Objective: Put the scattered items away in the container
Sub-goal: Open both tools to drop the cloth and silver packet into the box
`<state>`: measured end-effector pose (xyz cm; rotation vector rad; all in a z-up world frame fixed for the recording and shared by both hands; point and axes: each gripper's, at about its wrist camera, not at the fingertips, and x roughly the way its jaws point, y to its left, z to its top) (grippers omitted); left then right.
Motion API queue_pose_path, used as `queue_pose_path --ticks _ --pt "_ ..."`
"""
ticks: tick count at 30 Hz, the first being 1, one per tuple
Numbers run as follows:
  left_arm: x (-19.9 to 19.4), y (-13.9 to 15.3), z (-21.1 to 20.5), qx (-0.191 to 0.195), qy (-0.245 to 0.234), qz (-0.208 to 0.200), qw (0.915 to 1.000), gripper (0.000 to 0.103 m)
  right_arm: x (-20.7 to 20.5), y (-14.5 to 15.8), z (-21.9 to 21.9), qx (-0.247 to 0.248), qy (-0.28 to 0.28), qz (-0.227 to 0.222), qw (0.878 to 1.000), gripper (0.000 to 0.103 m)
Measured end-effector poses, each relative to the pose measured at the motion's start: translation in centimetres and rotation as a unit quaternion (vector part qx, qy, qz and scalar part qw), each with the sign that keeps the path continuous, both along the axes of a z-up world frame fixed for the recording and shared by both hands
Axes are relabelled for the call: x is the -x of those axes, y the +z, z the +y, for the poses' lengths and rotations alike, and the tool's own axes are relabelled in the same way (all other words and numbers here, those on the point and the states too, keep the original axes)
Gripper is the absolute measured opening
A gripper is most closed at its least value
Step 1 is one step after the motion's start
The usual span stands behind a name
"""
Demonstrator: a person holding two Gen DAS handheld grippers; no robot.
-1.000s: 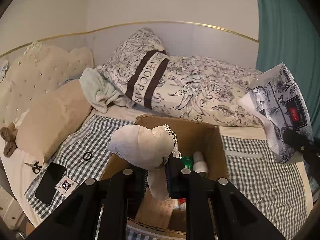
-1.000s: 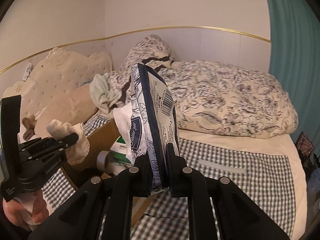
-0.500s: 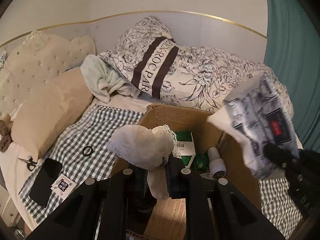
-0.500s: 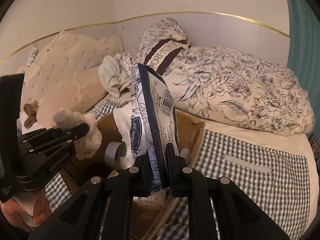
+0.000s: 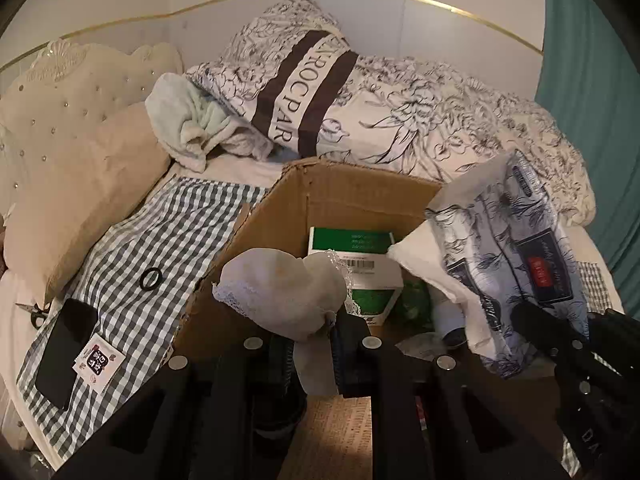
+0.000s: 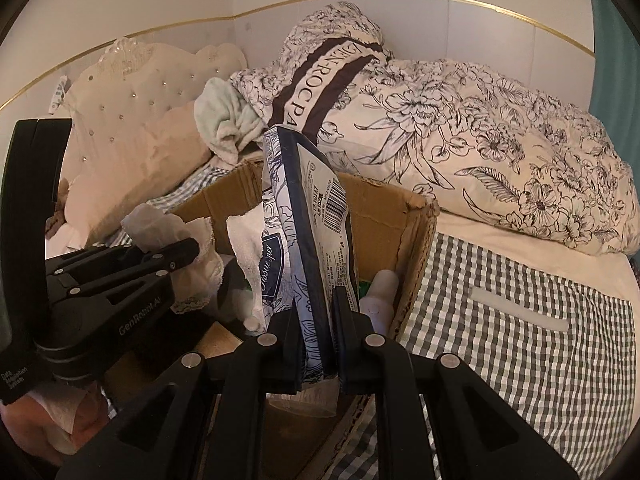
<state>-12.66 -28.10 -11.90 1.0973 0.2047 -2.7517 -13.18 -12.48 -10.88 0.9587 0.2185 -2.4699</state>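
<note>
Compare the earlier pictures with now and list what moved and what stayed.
Both hand-held grippers came down over the cardboard box. The right hand-held gripper brought the tissue pack over its opening; the left hand-held gripper still grips the lace-edged cloth. Nothing released. Phone and black ring stayed put.

Bed (image 5: pixel 168 216) w/ checked cover, cardboard box (image 5: pixel 352 196), phone (image 5: pixel 64 348), ring (image 5: pixel 151 279), pillows (image 5: pixel 80 196)

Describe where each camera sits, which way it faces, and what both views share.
Left wrist: rides the left tongs, looking down into the cardboard box; a lace-trimmed cloth is clamped.
Right wrist: rides the right tongs, facing the box from its right; the tissue pack is clamped, and a hand shows.
Shared: box, floral duvet, each other's tongs.
</note>
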Motion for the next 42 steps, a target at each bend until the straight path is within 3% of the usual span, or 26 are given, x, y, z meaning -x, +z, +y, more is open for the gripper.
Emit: queue_pose_path --ticks 2,3,4,5,6,11,19,24,29,31,33,42 --pt "0.0 0.0 -0.3 -0.008 0.004 0.0 1.0 0.024 0.3 -0.3 0.2 0.001 -0.006 0.0 1.0 0.02" --pt "-0.1 0.1 -0.4 -0.013 0.009 -0.001 0.9999 0.036 0.3 -0.3 0.3 0.002 -0.008 0.0 1.0 0.033" --pt "-0.1 0.1 -0.6 -0.02 0.013 -0.002 0.9997 0.042 0.4 -0.3 0.5 0.005 -0.012 0.001 1.0 0.052" --pt "-0.1 0.2 -0.8 -0.027 0.017 -0.001 0.9995 0.051 0.4 -0.3 0.7 0.008 -0.016 0.001 1.0 0.059" --pt "0.0 0.3 -0.9 -0.032 0.02 0.0 0.9993 0.053 0.3 -0.1 0.9 0.011 -0.018 0.004 1.0 0.062" --pt "-0.2 1.0 -0.5 -0.031 0.028 0.0 0.9991 0.059 -0.2 0.9 2.0 0.018 -0.022 0.019 0.999 0.062" --pt "-1.2 3.7 1.3 -0.019 0.02 0.033 0.9991 0.078 -1.1 3.4 4.6 0.029 -0.038 0.042 0.998 0.062" --pt "-1.6 5.5 3.1 -0.001 0.021 0.053 0.9984 0.097 -1.7 4.7 6.8 0.035 -0.057 0.053 0.996 0.065" --pt "-1.6 6.9 5.1 -0.003 0.01 0.07 0.9975 0.103 -2.2 5.8 9.1 0.031 -0.074 0.062 0.995 0.072" --pt "-1.6 7.3 6.2 -0.002 0.006 0.075 0.9971 0.103 -2.5 6.2 10.3 0.034 -0.082 0.065 0.994 0.082" --pt "-1.4 7.8 7.3 -0.006 0.002 0.083 0.9966 0.103 -2.8 6.7 11.3 0.034 -0.092 0.073 0.992 0.087" --pt "-0.3 9.1 13.1 -0.013 -0.035 0.104 0.9939 0.103 -2.7 8.2 17.1 0.03 -0.144 0.092 0.985 0.099"
